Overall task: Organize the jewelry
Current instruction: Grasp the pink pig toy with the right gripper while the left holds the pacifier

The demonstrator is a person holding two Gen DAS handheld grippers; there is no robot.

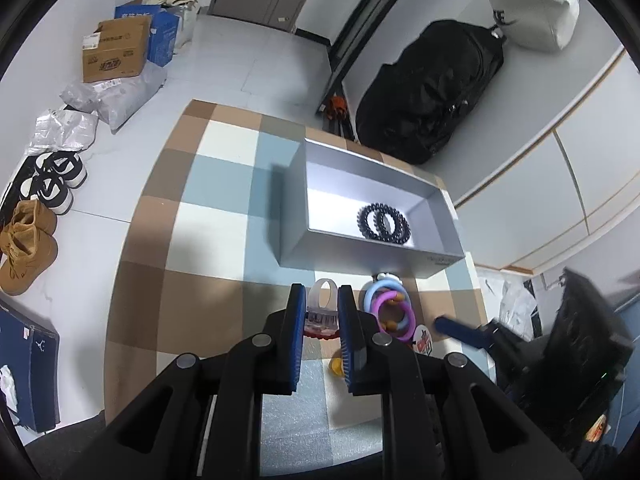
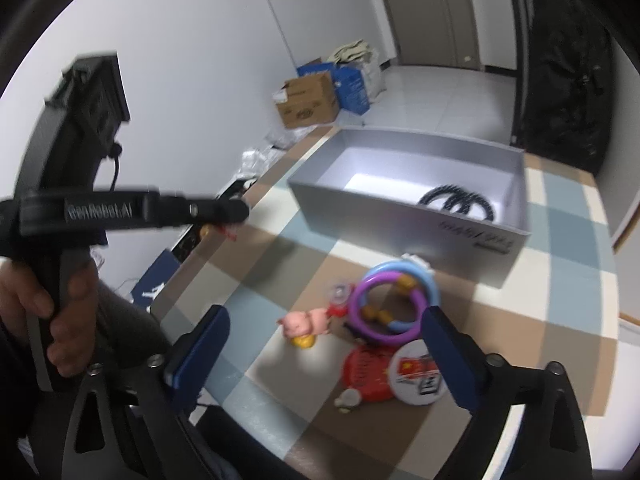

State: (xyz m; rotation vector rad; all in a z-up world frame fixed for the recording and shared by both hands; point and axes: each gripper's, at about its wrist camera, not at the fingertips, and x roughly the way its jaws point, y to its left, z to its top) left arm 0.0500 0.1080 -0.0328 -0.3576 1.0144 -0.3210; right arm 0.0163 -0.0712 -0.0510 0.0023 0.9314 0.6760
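My left gripper is shut on a clear ring-shaped trinket with a red base, held above the checked tabletop. It also shows in the right wrist view, raised at the left. The grey box holds two black spiral hair ties, also seen from the right wrist. My right gripper is open, low over a pile: purple and blue rings, a pink pig figure, a red disc and a white badge.
Shoes, cardboard boxes and plastic bags lie on the floor to the left. A black bag leans on the wall behind the box. The table edge runs along the left in the right wrist view.
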